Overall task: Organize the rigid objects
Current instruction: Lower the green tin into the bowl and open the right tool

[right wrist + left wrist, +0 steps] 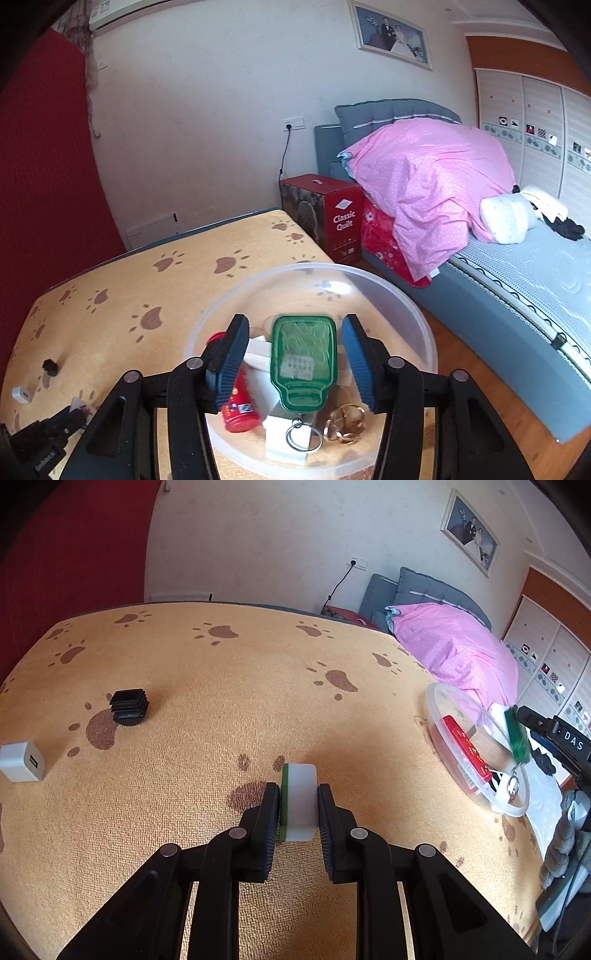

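I work over the paw-print table cover [221, 686], and at its three o'clock edge sits the clear round tub [413, 325], where the sorted pieces collect. My right gripper [295, 360] hangs above that tub with its jaws standing apart, the green card holder [303, 354] between the blue pads [229, 360] but gripped by neither; whether it already lies on the pile or is falling I cannot tell. To do this step well I draw the right hand straight up and back, so neither pad catches the holder's key ring [300, 437] and drags it out again. Beneath it the tub holds a white block [284, 435], a red tube [240, 410] at eight o'clock and gold rings [347, 424] at five o'clock, so the pile is uneven and the flat holder may tilt against the wall. My left gripper [298, 808] is closed tight on the white tile with a green edge [301, 797], low over the cover at six o'clock, and I keep that squeeze firm while I carry it towards three o'clock. Left for later are the black ribbed cap [129, 707] at ten o'clock and the white USB charger [22, 762] at nine o'clock
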A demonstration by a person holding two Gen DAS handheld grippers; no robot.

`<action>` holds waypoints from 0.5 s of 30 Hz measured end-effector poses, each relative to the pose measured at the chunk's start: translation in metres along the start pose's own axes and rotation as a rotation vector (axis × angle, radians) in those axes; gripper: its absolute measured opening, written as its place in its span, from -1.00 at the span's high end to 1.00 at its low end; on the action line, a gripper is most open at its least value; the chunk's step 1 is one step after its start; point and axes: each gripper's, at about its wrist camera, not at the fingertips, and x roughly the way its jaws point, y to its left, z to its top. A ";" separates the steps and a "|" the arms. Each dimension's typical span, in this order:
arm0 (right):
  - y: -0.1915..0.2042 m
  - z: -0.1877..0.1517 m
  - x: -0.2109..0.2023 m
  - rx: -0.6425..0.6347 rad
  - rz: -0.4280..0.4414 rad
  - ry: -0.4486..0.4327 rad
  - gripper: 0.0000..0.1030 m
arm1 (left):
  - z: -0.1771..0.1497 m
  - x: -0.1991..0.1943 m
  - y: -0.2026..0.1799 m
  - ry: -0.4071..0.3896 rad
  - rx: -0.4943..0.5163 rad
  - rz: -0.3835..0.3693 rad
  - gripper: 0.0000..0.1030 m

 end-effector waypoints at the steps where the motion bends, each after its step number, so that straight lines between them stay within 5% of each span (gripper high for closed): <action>1: -0.003 -0.002 0.001 0.009 -0.001 0.008 -0.16 | 0.000 0.001 0.000 0.005 -0.002 0.001 0.53; 10: -0.010 -0.024 -0.002 0.001 0.008 0.055 -0.16 | -0.003 0.007 -0.002 0.030 0.014 0.015 0.42; 15: -0.011 -0.032 -0.012 -0.004 0.025 0.058 -0.16 | -0.005 0.006 -0.006 0.024 0.039 0.006 0.55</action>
